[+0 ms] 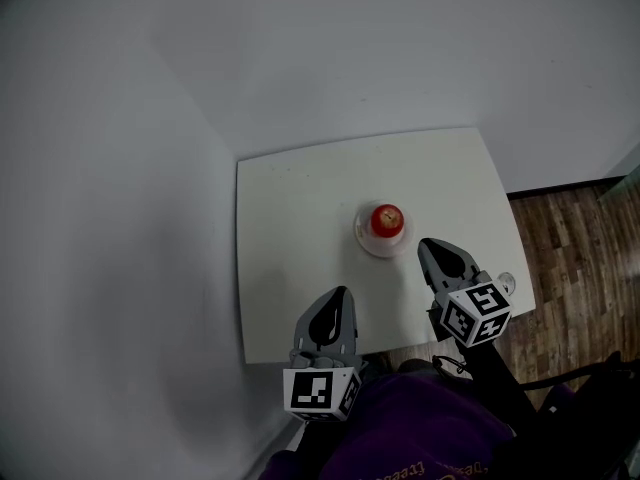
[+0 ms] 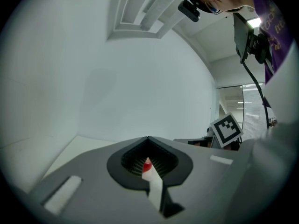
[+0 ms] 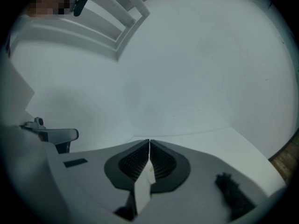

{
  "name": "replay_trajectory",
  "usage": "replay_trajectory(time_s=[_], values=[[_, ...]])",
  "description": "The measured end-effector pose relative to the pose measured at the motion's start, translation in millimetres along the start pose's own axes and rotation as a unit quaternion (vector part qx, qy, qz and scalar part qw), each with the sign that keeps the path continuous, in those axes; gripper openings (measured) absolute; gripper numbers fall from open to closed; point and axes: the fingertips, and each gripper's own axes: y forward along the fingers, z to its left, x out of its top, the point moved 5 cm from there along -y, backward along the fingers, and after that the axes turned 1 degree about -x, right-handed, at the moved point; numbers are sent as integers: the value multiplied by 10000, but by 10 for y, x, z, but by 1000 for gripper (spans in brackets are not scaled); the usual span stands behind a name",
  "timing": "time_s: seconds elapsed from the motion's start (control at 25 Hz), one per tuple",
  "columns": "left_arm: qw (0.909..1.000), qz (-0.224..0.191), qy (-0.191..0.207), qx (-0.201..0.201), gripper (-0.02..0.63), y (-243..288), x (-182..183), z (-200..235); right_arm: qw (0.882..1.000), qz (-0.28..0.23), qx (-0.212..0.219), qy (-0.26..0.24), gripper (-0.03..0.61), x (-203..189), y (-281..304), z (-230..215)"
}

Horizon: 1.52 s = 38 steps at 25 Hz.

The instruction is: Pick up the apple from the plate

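A red apple [image 1: 387,218] sits on a small white plate [image 1: 366,238] near the middle of the white table [image 1: 290,208]. My left gripper [image 1: 340,293] hovers over the table's near edge, left of and nearer than the plate, and it is shut. My right gripper [image 1: 428,244] points at the table just right of the plate, shut and holding nothing. In the left gripper view the jaws [image 2: 148,139] meet at the tip, and a sliver of the apple [image 2: 147,164] shows through the slit. In the right gripper view the jaws [image 3: 149,142] are pressed together over bare table.
The table stands in a corner between two pale walls [image 1: 110,188]. Wooden floor [image 1: 580,248] lies to the right. A person's purple clothing [image 1: 420,438] fills the bottom. The left gripper [image 3: 51,135] shows at the left of the right gripper view.
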Motion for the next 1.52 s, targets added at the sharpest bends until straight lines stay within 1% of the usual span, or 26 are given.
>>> replay_trajectory(time_s=[0.16,0.24,0.36,0.68,0.88,0.92,1.0,1.16,1.28,1.4,1.52], values=[[10000,14,-29,-19,6,151,-6,191,10000,28,-33,57,12,27,190,-32],[9999,-20,-111,-10,6,215,-5,224,10000,73,-42,31,12,44,237,-66],[9997,-46,-231,91,6,282,5,221,9998,173,25,-70,12,70,292,-124],[9992,-40,-343,196,6,430,39,124,9975,547,374,-255,12,72,482,-253],[9987,-12,-360,371,6,443,26,144,9959,717,459,-306,14,-27,579,-302],[9986,6,-350,392,6,443,18,148,9955,757,463,-323,26,-49,596,-312],[9986,44,-317,428,6,447,8,158,9948,828,474,-350,95,-87,634,-332],[9983,43,-288,508,6,440,5,204,9934,936,453,-475,130,-158,723,-373],[9978,23,-294,602,6,439,21,270,9909,1127,559,-482,170,-228,825,-366],[9977,23,-247,624,6,455,33,319,9886,1260,622,-547,209,-267,914,-352],[9976,33,-242,647,6,489,26,369,9871,1333,597,-656,231,-290,1003,-351]])
